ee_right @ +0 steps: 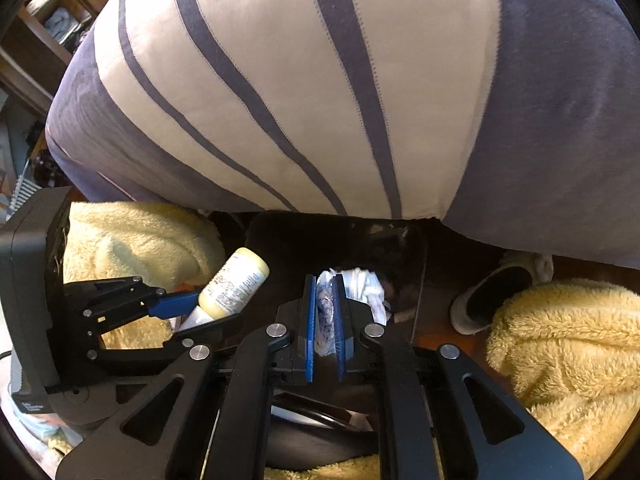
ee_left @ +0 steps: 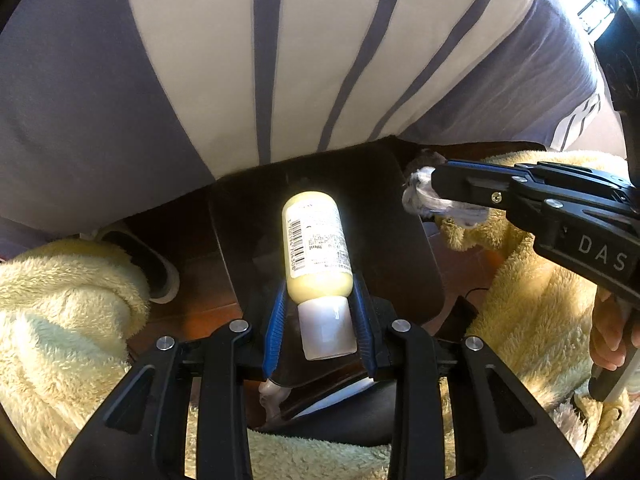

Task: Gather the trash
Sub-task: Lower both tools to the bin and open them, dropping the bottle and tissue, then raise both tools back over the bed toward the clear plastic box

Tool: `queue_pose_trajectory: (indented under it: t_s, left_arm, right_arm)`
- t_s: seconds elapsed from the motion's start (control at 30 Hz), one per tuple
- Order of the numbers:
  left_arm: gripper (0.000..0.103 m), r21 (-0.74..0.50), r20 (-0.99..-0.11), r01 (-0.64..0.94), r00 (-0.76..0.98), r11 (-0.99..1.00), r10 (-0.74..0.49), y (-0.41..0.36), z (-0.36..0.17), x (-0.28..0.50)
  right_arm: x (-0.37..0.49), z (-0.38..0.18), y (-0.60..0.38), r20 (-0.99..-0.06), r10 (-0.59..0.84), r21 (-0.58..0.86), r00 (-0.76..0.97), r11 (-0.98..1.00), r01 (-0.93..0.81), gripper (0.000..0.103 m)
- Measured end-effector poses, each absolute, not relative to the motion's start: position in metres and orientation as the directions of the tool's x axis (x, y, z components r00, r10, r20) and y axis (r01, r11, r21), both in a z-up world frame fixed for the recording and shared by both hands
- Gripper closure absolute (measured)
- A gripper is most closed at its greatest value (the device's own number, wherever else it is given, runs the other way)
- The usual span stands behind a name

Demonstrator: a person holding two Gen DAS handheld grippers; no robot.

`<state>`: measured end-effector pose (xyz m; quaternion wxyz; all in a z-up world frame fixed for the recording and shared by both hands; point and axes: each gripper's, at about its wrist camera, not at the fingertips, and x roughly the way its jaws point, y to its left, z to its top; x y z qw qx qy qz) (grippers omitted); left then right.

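Striped bedding point(ee_left: 240, 60) overhangs a dark bin point(ee_right: 416, 248); left tool point(ee_left: 320, 312) grips bottle point(ee_left: 316, 240), right tool point(ee_right: 325, 312) pinches tissue point(ee_right: 368, 284).

A large cushion point(ee_left: 248, 60), cream with grey-blue stripes and grey-blue sides, fills the upper part of both views. Under its lower edge the floor is dark brown wood point(ee_right: 448, 280). A grey slipper point(ee_right: 496, 292) lies on that floor, its opening dark, just beside a fluffy pale-yellow fabric point(ee_right: 568, 360). More of the same fluffy fabric point(ee_left: 60, 320) lies on the other side. Wooden shelves point(ee_right: 44, 12) stand in the far corner, blurred.
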<state>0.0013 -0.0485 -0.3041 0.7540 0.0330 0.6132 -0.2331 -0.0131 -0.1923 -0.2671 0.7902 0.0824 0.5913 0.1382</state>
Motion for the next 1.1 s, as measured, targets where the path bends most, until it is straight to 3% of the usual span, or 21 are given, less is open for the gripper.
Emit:
queue_pose_trajectory:
  t_s: [0.23, 0.37, 0.47, 0.53, 0.6, 0.77, 1.1]
  left_arm:
    - [0.057, -0.227, -0.938, 0.380, 0.162, 0.897, -0.306, -0.042, -0.300, 0.001]
    - [0.053, -0.210, -0.938, 0.376, 0.184, 0.903, -0.295, -0.040, -0.293, 0.001]
    - [0.048, -0.194, -0.935, 0.373, 0.209, 0.907, -0.286, -0.036, -0.287, 0.002]
    - [0.041, -0.180, -0.932, 0.368, 0.233, 0.912, -0.278, -0.033, -0.279, 0.001]
    - [0.035, -0.166, -0.928, 0.366, 0.255, 0.916, -0.271, -0.030, -0.273, 0.001]
    - [0.016, -0.144, -0.908, 0.356, 0.325, 0.923, -0.266, -0.023, -0.252, 0.000]
    - [0.012, -0.091, -0.844, 0.352, 0.469, 0.931, -0.260, -0.014, -0.196, -0.001]
  right_arm:
    - [-0.012, -0.268, -0.193, -0.916, 0.304, 0.284, 0.262, 0.952, -0.112, 0.091]
    - [-0.013, -0.263, -0.198, -0.910, 0.301, 0.287, 0.285, 0.954, -0.092, 0.057]
    - [-0.014, -0.255, -0.200, -0.906, 0.288, 0.274, 0.312, 0.958, -0.087, 0.049]
    - [-0.015, -0.248, -0.204, -0.901, 0.263, 0.252, 0.344, 0.965, -0.076, 0.032]
    - [-0.017, -0.241, -0.206, -0.897, 0.227, 0.219, 0.379, 0.974, -0.064, 0.010]
    - [-0.022, -0.222, -0.207, -0.874, 0.125, 0.109, 0.470, 0.992, -0.062, 0.008]
    - [-0.027, -0.164, -0.208, -0.783, 0.091, 0.043, 0.615, 0.995, -0.093, 0.008]
